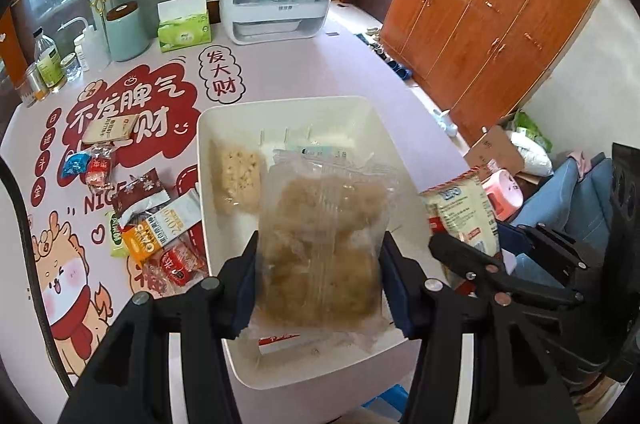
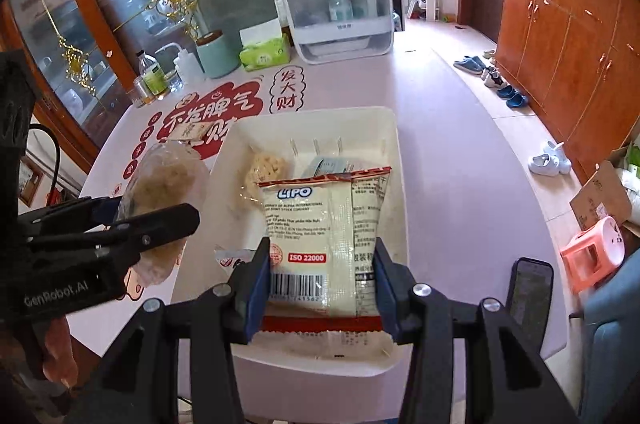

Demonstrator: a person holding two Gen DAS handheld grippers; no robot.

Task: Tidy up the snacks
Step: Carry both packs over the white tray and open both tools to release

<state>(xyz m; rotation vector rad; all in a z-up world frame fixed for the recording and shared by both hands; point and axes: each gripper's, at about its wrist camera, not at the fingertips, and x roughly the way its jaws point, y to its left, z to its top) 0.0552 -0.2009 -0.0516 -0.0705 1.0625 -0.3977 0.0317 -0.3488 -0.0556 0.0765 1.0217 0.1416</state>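
**Two packets held over the bin**

I have a snack in each gripper. My left gripper (image 1: 318, 288) is closed on a clear bag (image 1: 320, 244) of pale brown puffed pieces, pads pressing its two side edges. My right gripper (image 2: 320, 288) is closed the same way on a LiPO pack (image 2: 324, 240), white with red end seals, gripped near its lower end. Both hang above the white bin (image 1: 288, 108), the bag over the left part, the pack over the right; neither appears to touch it.

Inside the bin I see a pale rice bar (image 1: 238, 176) at the left and a bluish packet (image 1: 316, 150) at the back. More snacks lie loose on the table (image 1: 360, 64), a pile (image 1: 160, 228) just left of the bin and a few beyond it.

Handling, as I judge it: both packets are light, soft and air-filled, with slick film. The contents look brittle, so hard squeezing could crush them. The side grip seems sound, though the seams would be a kinder place to take hold. The film may slide if I tilt.

Both grippers point forward and slightly down across the table, side by side, the left beside the right at about the same height. I would lower them a little and open over the bin.
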